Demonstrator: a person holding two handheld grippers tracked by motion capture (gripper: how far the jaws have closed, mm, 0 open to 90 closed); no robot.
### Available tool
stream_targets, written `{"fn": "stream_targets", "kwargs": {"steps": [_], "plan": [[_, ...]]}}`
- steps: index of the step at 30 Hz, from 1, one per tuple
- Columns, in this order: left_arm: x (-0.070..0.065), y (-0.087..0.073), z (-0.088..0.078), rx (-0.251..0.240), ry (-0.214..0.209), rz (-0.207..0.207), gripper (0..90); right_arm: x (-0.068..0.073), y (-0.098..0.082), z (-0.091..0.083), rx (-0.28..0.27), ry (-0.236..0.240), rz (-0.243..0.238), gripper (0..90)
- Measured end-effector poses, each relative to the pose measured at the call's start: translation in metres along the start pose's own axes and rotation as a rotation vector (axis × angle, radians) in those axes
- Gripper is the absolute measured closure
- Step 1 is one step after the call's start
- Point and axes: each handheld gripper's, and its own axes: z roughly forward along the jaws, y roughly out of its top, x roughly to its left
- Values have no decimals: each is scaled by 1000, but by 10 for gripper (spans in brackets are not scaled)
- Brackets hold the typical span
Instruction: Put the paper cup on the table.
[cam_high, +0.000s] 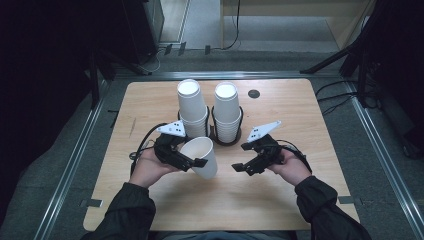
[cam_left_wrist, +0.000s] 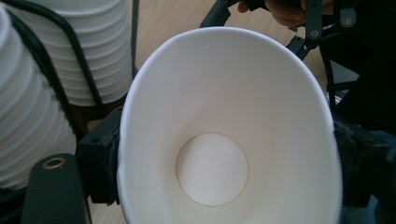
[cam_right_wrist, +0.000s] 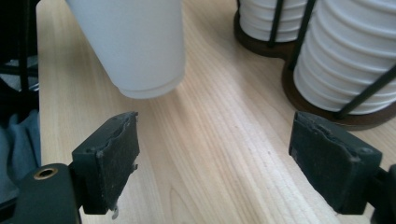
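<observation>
One white paper cup (cam_high: 202, 156) clamped in left gripper (cam_high: 192, 162), tilted, right gripper (cam_high: 245, 167) just beside it, jaws apart, empty, two cup stacks (cam_high: 227, 112) beyond.

A wooden table (cam_high: 150, 107) bears two racked cup stacks (cam_high: 226, 112).

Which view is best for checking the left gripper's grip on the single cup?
Left gripper view: the paper cup sits rim-first between both pads, which press on its sides and squash the rim oval. The high view shows the left gripper holding the cup tilted above the table, pads partly hidden. The right gripper view shows its lower body and base.
</observation>
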Motion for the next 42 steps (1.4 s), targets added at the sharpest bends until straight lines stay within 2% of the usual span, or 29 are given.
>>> {"fn": "stream_targets", "kwargs": {"steps": [5,10,11,14,19,25,26,28,30,36,39,42], "plan": [[0,-4,-7,-6,14,-11,171,-5,-1,-3,-11,-8,1,168],[2,-10,-14,-7,39,-28,171,-12,1,-7,-31,-10,39,184],[1,-12,-16,-12,57,-27,171,-14,1,-8,-38,-7,31,184],[2,-14,-21,-17,65,-25,171,-15,1,-11,-49,-19,3,184],[5,-20,-28,-5,87,-37,171,-20,0,-14,-51,-37,-6,184],[11,-28,-39,8,98,-56,170,-24,-1,-12,-38,-64,-3,184],[12,-29,-42,3,116,-51,170,-24,0,-12,-48,-60,-1,184],[13,-30,-47,-6,121,-60,171,-23,1,-14,-74,-43,16,184],[15,-31,-51,-9,132,-64,171,-22,2,-15,-90,-53,6,184],[25,-38,-58,-3,158,-91,171,-25,0,-15,-72,-78,19,184],[30,-40,-60,0,168,-100,171,-24,2,-17,-97,-68,17,184],[35,-42,-62,1,174,-110,171,-24,1,-18,-96,-70,25,184]]}}
